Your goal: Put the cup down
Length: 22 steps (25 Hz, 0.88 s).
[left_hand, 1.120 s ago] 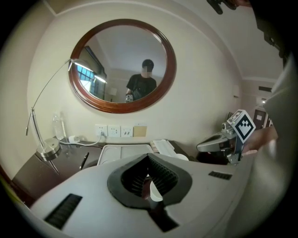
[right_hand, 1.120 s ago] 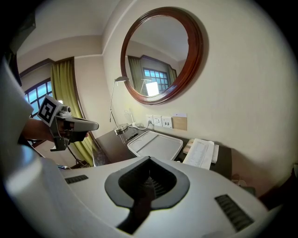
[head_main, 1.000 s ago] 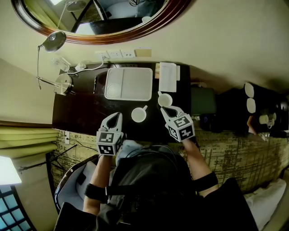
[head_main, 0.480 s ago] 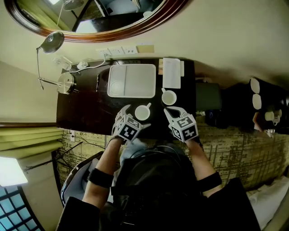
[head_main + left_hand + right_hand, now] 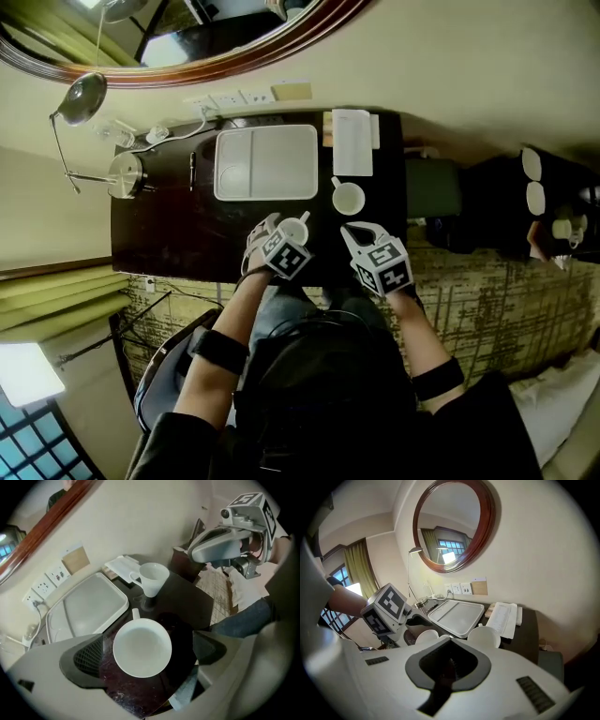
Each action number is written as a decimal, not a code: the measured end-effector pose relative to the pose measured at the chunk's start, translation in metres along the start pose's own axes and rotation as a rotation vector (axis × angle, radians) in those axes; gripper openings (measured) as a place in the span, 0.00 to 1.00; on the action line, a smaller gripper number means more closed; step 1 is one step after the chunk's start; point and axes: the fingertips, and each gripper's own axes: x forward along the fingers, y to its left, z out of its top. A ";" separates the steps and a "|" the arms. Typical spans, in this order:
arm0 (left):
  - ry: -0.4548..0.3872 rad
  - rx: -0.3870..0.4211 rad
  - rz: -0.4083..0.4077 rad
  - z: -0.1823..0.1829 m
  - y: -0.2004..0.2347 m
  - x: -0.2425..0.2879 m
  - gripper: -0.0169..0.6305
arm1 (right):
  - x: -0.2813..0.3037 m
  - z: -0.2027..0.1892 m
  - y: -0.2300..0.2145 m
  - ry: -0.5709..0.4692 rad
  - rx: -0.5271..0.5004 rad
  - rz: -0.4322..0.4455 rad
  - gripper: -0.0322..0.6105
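Left gripper [image 5: 279, 236] brought down over cup [image 5: 142, 647] since a second ago.
Its fingers [image 5: 79, 660] just opened, apart, the cup untouched between them on the surface [image 5: 169, 234], 5 o'clock of tray [image 5: 267, 164]; right gripper [image 5: 361, 231] fingers together.

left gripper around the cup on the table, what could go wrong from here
The left gripper has just been opening its jaws, which now stand wide of the cup. Neither pad touches the cup as it stands on the dark table. Two risks, both likely small:
1. Pulling away sideways, a jaw could clip the rim or the handle and tip the cup; lifting straight up looks safer.
2. The cup stands near the table's front edge, so a nudge outward might send it off.
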 end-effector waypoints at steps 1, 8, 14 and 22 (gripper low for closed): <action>0.013 0.005 -0.010 -0.002 -0.001 0.004 0.94 | 0.001 -0.001 0.000 0.006 0.008 -0.005 0.06; 0.027 0.047 0.016 -0.005 0.013 0.019 0.67 | 0.016 -0.008 0.000 0.051 0.007 -0.021 0.06; -0.002 -0.006 0.001 -0.001 0.016 0.016 0.67 | 0.024 -0.011 0.004 0.068 0.010 -0.004 0.06; -0.082 -0.146 0.027 0.019 0.053 -0.018 0.67 | 0.045 0.004 0.025 0.101 -0.078 0.053 0.06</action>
